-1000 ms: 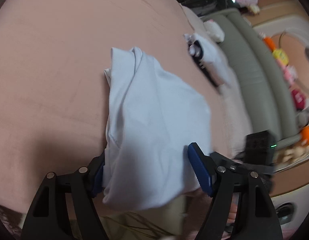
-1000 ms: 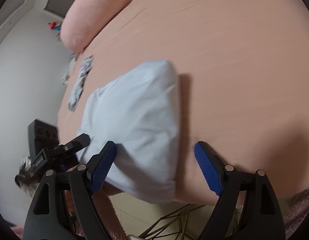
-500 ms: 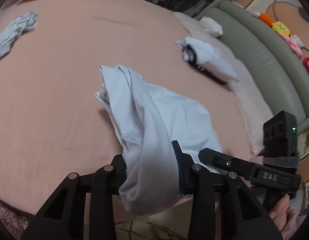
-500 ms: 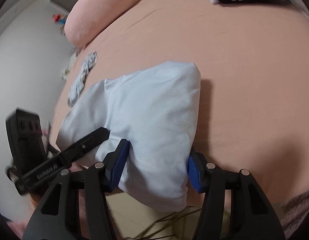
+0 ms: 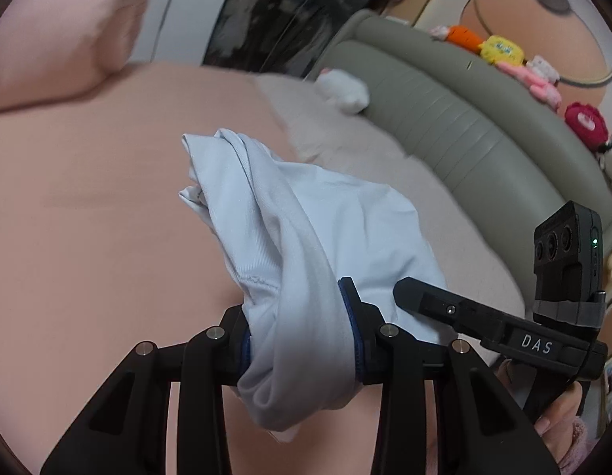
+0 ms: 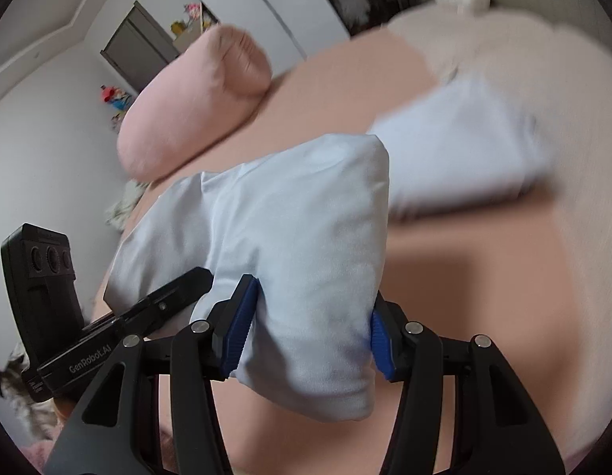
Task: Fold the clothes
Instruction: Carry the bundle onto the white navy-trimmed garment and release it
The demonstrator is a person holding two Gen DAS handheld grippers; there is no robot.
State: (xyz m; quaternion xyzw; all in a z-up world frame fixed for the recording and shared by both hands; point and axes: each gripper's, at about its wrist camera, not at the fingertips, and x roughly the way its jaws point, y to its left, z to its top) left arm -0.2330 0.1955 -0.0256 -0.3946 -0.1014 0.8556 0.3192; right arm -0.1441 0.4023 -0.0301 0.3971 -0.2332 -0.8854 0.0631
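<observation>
Change since earlier: both tools, spread wide around the near edge of the pale blue garment a second ago, have since clamped on it and lifted it; the pink pillow and the far wall now fill the upper part of both views.
Bed [image 5: 88,206]: covered in a peach-pink sheet, it spans most of both views, with a beige blanket [image 5: 345,134] lying along its far side by the headboard.
Headboard [image 5: 456,126]: grey-green and padded, it curves along the right of the left wrist view, with a row of plush toys [image 5: 500,49] on the ledge above it.
Pink pillow [image 6: 195,107]: a fat roll at the far end of the bed, against the white wall.
Folded pile [image 6: 460,150]: pale clothing lying on the bed beyond the held garment, blurred.
Pale blue garment [image 5: 290,237]: a folded bundle, its near edge gathered in both tools and the rest draping away from them; whether its far end touches the sheet cannot be told.
Left tool [image 5: 298,344]: blue pads pinching a thick bunched roll of the garment's edge.
Right tool [image 6: 309,332]: blue pads pressed against both sides of a padded corner of the same garment, just beside the left tool.
Hand [image 5: 555,419]: a thumb and pink fuzzy cuff show beneath the right tool's black handle in the left wrist view.
</observation>
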